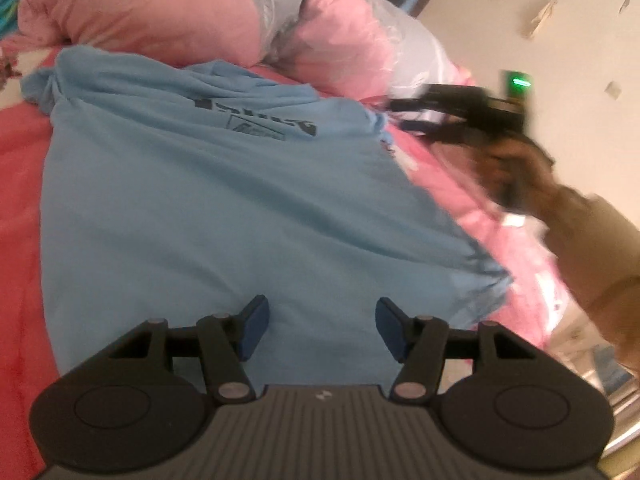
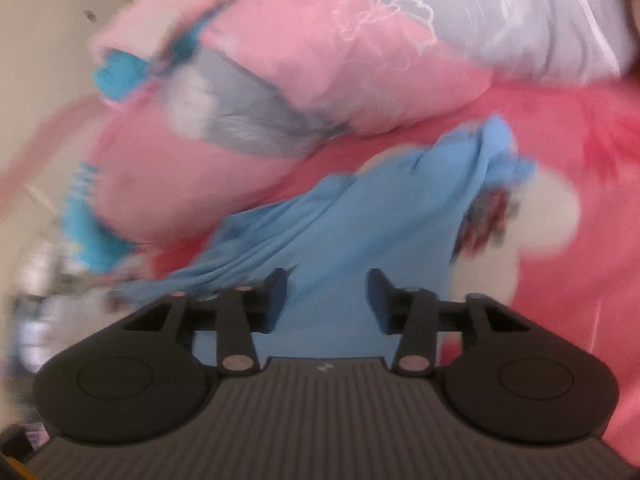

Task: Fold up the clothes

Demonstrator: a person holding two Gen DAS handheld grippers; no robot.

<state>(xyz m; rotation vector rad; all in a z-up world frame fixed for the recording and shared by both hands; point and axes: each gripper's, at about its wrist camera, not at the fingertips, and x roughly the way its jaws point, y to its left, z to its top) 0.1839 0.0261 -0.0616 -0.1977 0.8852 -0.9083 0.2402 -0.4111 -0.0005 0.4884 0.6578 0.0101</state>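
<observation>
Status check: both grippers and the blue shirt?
Left gripper open, nothing held. Right gripper open, nothing held. Blue shirt spread on pink bedspread. Pink quilt bunched behind it.

The left wrist camera sits just behind its own black two-finger gripper (image 1: 320, 326), looking forward and down, close over a light blue cotton T-shirt (image 1: 224, 200) spread on a pink-red bedspread (image 1: 18, 200). A puffy pink and grey quilt (image 1: 160, 4) fills 12 o'clock; the other gripper (image 1: 416, 114) shows blurred at 2 o'clock. The right wrist camera looks likewise past its gripper (image 2: 327, 300), near the same T-shirt (image 2: 360, 220), with the quilt (image 2: 304, 60) at 12 o'clock. Both views share shirt, quilt and bedspread (image 2: 580, 280).
</observation>
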